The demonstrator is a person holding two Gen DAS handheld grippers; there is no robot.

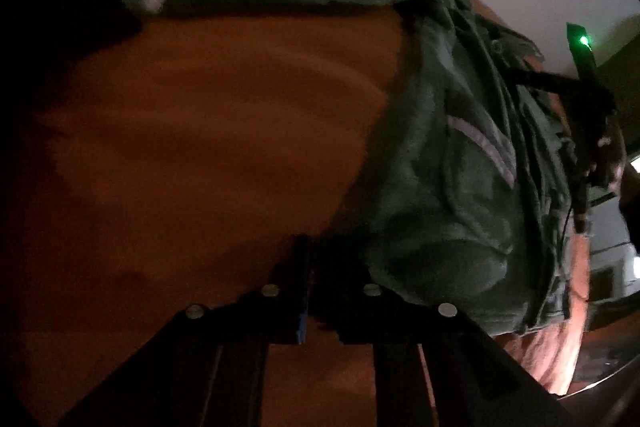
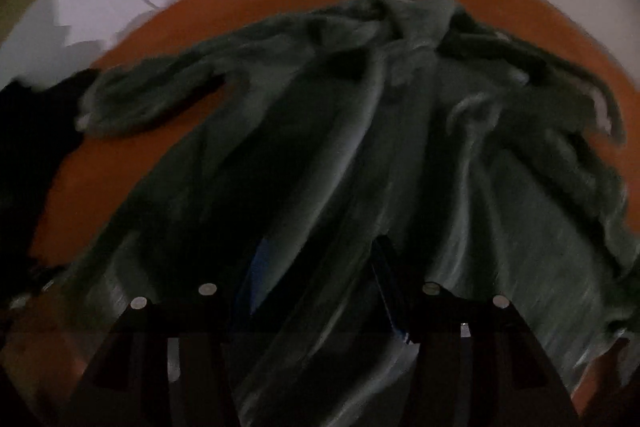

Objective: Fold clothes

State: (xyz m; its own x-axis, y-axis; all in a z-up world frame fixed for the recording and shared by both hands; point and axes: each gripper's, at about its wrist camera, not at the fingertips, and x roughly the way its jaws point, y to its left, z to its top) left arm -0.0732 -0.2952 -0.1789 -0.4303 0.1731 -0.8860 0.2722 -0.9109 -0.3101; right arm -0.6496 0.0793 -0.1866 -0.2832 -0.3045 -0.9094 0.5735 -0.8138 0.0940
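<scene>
The green garment [image 2: 360, 147] is being spread on the orange tabletop [image 1: 200, 127], left hand-held gripper [image 1: 308, 267] clenched empty, right hand-held gripper [image 2: 316, 267] parted over cloth; an edge must be gripped next.

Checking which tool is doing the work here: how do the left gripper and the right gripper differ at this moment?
The left gripper has its fingers nearly together; the right gripper stands clearly apart. The left gripper sits over the bare orange cloth-covered surface, beside the crumpled dark green garment; the right gripper has green fabric running between its fingers. Both are black and point steeply down.
</scene>
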